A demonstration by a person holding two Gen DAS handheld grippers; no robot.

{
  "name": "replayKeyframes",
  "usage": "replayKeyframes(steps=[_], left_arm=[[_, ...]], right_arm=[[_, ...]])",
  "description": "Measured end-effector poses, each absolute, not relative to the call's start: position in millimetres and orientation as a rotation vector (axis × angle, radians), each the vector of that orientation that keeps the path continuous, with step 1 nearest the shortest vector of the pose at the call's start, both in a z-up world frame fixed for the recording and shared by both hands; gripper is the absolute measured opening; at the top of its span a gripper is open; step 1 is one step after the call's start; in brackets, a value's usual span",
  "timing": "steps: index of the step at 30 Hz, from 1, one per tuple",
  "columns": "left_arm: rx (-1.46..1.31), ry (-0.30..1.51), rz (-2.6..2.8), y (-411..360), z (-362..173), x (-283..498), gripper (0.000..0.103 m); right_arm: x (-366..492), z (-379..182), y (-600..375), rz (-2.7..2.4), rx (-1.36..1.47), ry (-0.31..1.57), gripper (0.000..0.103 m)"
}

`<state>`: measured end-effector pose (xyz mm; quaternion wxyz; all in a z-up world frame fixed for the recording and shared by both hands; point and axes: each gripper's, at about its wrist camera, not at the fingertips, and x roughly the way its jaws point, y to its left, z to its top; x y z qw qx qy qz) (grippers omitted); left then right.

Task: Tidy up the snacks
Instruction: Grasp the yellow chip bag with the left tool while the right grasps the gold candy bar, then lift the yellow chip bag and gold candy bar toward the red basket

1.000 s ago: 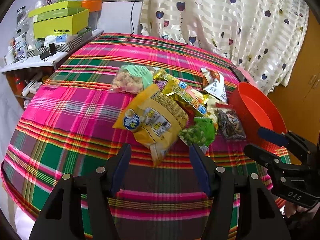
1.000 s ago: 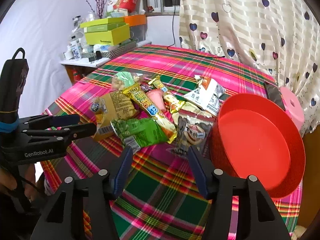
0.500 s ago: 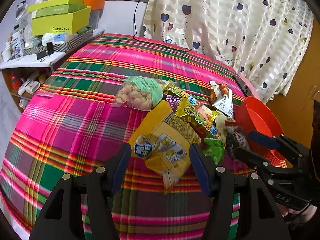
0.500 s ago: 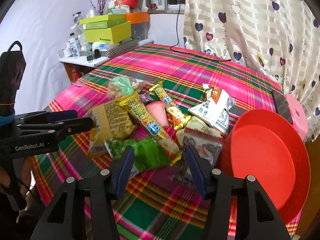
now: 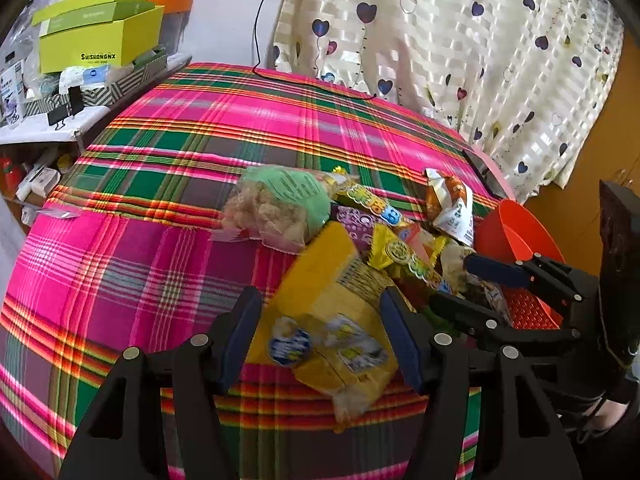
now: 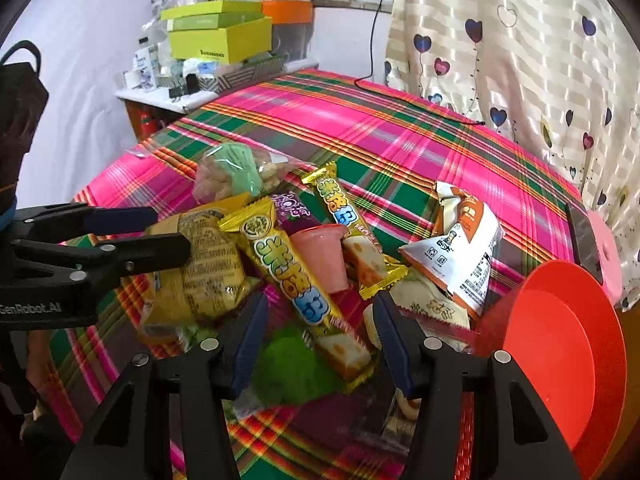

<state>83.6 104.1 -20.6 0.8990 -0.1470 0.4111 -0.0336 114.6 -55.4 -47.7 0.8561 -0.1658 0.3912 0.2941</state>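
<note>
Yellow snack bag [image 5: 336, 320] between the spread left jaws, green packet [image 6: 296, 364] between the spread right jaws.

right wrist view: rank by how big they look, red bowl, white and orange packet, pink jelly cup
1. red bowl, though it sits nearest the camera
2. white and orange packet
3. pink jelly cup

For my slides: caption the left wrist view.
Open left gripper straddles a yellow snack bag on a plaid tablecloth.
</note>
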Motion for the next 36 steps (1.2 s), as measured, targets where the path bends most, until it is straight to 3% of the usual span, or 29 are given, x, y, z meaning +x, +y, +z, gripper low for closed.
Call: replayKeyframes(steps=[2, 4, 7, 14, 17, 19, 24, 36], left_arm=[[-0.316, 0.864, -0.086, 105.2, -24.6, 85.4, 0.063], [-0.320, 0.876, -0.101, 103.3, -28.1, 86.3, 0.070], [-0.333, 0.901, -0.130, 100.2, -34.2, 90.7, 0.072], [-0.407, 0.952, -0.154, 100.1, -46.4, 96.1, 0.074], [-0.393, 0.960, -0.150, 92.6, -46.9, 95.2, 0.074], [-0.393, 0.952, -0.158, 89.5, -45.0, 92.6, 0.065], [-0.381, 0.903, -0.145, 87.1, -33.6, 81.5, 0.054], [-0.348, 0.772, -0.103, 87.4, 2.9, 52.1, 0.050]], right_arm=[[118.2, -49.7, -53.1, 0.620, -0.359, 0.836, 0.053], [121.1, -55.0, -49.6, 0.616, -0.381, 0.858, 0.049], [122.3, -59.0, -46.1, 0.631, -0.384, 0.868, 0.031], [119.5, -57.3, -47.3, 0.625, -0.388, 0.843, 0.021], [118.8, -54.2, -51.5, 0.619, -0.373, 0.831, 0.019], [118.4, -53.0, -54.3, 0.613, -0.368, 0.826, 0.019], [112.5, -44.8, -61.2, 0.611, -0.350, 0.798, 0.019], [93.1, -24.0, -74.5, 0.608, -0.306, 0.728, 0.018]])
